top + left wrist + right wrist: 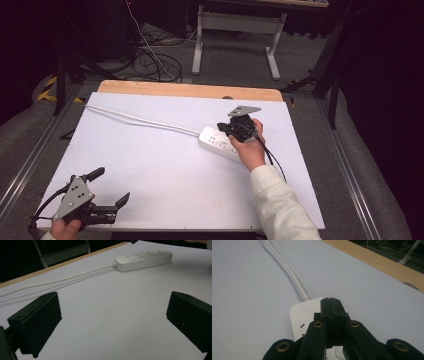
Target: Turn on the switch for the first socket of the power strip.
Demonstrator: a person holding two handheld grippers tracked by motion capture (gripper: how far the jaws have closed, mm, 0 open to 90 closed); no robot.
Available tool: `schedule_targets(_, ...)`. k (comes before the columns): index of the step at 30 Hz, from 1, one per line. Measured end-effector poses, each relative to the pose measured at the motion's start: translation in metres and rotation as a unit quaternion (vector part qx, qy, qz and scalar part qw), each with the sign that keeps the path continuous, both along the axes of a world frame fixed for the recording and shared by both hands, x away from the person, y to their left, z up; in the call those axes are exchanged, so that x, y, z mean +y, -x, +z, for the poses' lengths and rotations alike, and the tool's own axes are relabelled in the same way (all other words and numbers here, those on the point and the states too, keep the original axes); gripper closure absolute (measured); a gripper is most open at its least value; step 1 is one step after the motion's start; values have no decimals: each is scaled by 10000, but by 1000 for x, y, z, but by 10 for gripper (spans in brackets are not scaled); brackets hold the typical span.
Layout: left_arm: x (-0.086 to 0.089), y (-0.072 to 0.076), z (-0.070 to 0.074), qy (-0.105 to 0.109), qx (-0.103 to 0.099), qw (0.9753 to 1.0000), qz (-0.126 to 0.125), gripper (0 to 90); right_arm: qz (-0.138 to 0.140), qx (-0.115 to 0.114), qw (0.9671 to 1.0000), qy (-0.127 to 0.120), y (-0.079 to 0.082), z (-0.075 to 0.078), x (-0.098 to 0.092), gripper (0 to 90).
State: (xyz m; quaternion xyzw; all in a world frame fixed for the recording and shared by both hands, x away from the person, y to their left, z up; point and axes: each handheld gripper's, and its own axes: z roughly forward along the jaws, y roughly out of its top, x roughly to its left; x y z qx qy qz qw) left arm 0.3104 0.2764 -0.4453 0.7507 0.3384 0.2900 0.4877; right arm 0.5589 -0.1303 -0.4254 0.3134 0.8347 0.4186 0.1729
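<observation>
A: Where is the right gripper (pixel 226 129)?

B: In the high view it sits over the cord end of the white power strip (pixel 220 141), held by the person's right hand (pixel 248 145), with a pale sleeve (pixel 280 205) running back to the bottom edge. Its grey plate (pixel 244 110) sits on top.

A: And its jaws?

B: Pressed together. In the right gripper view (pixel 331 301) the two black jaws meet flat with no gap between them, and their tips lie directly above the strip's (pixel 305 315) end. Whether the tips touch the casing, I cannot tell. Nothing is pinched between them.

A: What lies beyond the tips?

B: The strip's white cord (pixel 287 270), which leaves the casing just ahead of the jaws and runs away across the white table top (pixel 249 315) towards the far left.

A: The left gripper (pixel 111 186)?

B: Near the front left corner of the table (pixel 165 175), in the person's left hand (pixel 65 229), well apart from the strip. Its jaws are spread wide.

A: What does its own camera show?

B: In the left gripper view (pixel 112 312) the two jaws stand far apart with bare table between them. The strip (pixel 143 260) lies well ahead and to the right of them, with the cord (pixel 62 280) trailing off to the left in front.
</observation>
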Motion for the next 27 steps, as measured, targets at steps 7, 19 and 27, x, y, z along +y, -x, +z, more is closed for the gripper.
schedule_targets(7, 0, 0, 0, 4, -6, 10000, -2, 3, 16, -42, 9999, 151, -5, -9, 5, 900)
schedule_targets(19, 0, 0, 0, -1, 0, 10000, -19, 2, 42, 104, 9994, 339, -12, -22, 10, 900)
schedule_targets(27, 0, -1, 0, 3, 4, 10000, -23, 2, 34, 112, 9986, 516, -14, -28, 14, 900)
